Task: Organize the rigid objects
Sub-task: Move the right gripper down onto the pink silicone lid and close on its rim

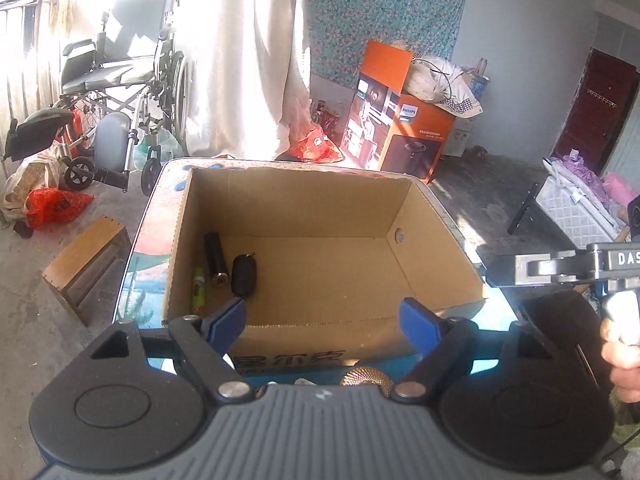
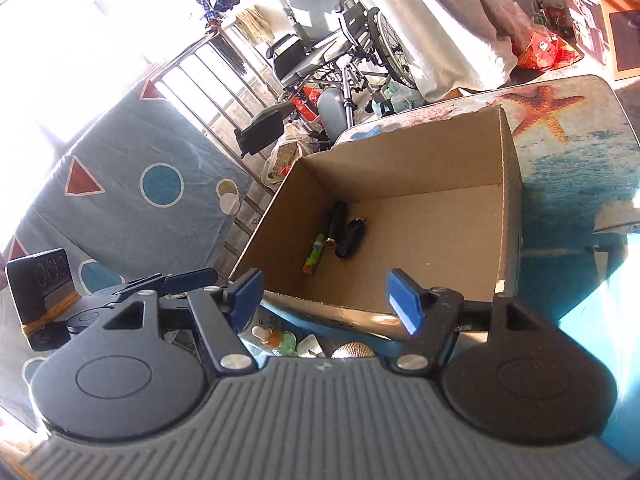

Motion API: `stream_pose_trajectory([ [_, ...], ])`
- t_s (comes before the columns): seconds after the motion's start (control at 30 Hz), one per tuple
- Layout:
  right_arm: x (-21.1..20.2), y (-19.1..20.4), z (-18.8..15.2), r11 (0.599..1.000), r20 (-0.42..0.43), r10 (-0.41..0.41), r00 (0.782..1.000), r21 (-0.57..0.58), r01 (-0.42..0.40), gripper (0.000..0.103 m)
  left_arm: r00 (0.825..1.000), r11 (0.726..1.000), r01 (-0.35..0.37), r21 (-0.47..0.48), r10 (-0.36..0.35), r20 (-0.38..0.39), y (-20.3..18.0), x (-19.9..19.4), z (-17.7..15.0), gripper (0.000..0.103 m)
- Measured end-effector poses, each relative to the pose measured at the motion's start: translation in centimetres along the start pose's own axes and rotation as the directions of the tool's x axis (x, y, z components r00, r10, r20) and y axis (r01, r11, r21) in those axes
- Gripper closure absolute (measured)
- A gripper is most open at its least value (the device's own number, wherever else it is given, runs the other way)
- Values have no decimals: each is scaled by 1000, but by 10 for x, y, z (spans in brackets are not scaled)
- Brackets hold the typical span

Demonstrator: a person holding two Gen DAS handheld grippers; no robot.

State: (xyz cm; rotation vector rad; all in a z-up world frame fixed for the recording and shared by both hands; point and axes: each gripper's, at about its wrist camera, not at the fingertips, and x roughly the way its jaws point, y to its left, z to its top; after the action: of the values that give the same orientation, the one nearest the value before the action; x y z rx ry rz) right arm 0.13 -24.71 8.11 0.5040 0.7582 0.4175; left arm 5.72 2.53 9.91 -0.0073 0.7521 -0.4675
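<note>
Inside cardboard box (image 1: 320, 216): floor mostly bare.

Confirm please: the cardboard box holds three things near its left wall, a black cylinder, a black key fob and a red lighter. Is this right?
Not quite. The lighter is green, not red, as the left wrist view shows. The rest holds: it lies in the cardboard box near the left wall, beside the black cylinder and the black key fob.
</note>
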Motion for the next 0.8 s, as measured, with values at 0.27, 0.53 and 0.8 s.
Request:
stream_pose_trajectory([
  [0.27, 4, -4, -95, 998, -26, -44, 999, 53, 45, 35, 992, 995, 68, 76, -59, -116, -21, 3, -70, 12],
  [0.53, 70, 6, -140, 993, -179, -82, 980, 66, 95, 53, 982, 977, 23, 212, 18, -188, -42, 34, -116, 12],
  [0.8, 106, 16, -135, 987, -223, -158, 962, -25, 156, 73, 976, 901, -82, 427, 160, -151, -63, 56, -134, 14],
])
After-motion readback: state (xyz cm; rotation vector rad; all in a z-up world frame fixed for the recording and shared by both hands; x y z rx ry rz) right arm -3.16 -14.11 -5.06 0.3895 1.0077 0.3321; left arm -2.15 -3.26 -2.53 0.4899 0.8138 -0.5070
